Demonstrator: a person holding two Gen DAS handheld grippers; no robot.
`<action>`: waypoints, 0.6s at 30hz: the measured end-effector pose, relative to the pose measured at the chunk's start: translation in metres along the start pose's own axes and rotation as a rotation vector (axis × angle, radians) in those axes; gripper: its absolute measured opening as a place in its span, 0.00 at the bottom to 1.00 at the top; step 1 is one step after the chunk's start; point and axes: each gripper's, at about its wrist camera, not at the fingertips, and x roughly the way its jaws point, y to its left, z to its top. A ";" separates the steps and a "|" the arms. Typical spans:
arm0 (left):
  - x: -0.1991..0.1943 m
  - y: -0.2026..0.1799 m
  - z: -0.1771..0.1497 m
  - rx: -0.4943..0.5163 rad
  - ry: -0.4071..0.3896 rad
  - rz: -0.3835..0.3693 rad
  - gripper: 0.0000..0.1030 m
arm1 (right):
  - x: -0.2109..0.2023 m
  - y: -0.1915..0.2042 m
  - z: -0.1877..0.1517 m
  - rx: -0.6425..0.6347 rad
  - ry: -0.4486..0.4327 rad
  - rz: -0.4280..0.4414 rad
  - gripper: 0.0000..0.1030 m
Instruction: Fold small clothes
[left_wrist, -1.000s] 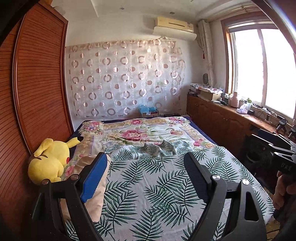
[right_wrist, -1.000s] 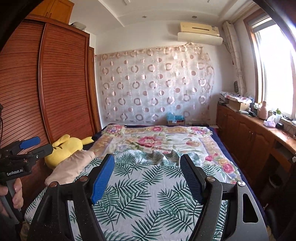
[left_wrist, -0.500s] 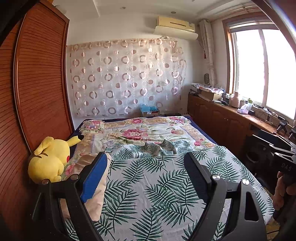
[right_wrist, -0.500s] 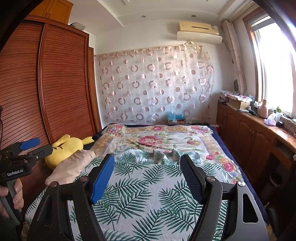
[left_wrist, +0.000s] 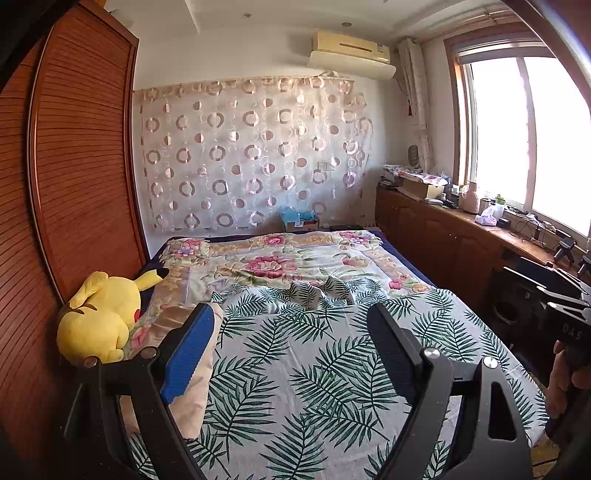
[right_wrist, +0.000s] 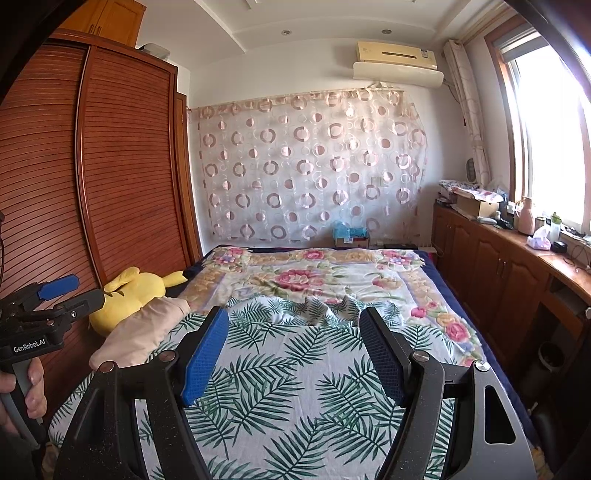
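Grippers hang over the near end of a bed, both pointing along it toward the curtained wall. The left gripper has its fingers spread wide apart with nothing between them; the right gripper stands likewise apart and empty. Neither touches the bedding. A palm-leaf sheet covers the near half of the bed, and a floral blanket lies beyond it. Where the two meet, a small rumpled piece of cloth in the same leaf print lies on the bed, well ahead of both grippers; whether it is a separate garment or a fold of the sheet cannot be told. A beige pillow rests at the left edge, with a yellow plush toy just beside it against the wooden wardrobe. In the right wrist view, a hand grips the left gripper's handle.
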 end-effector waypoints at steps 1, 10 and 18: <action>0.000 0.000 0.000 0.000 0.001 -0.002 0.83 | 0.000 0.000 0.000 0.000 0.000 0.001 0.73; 0.000 0.000 0.000 0.001 0.000 -0.001 0.83 | -0.001 -0.003 0.001 0.002 0.002 0.002 0.73; 0.000 -0.001 0.000 0.001 -0.001 -0.001 0.83 | -0.002 -0.005 0.000 0.003 0.005 0.002 0.73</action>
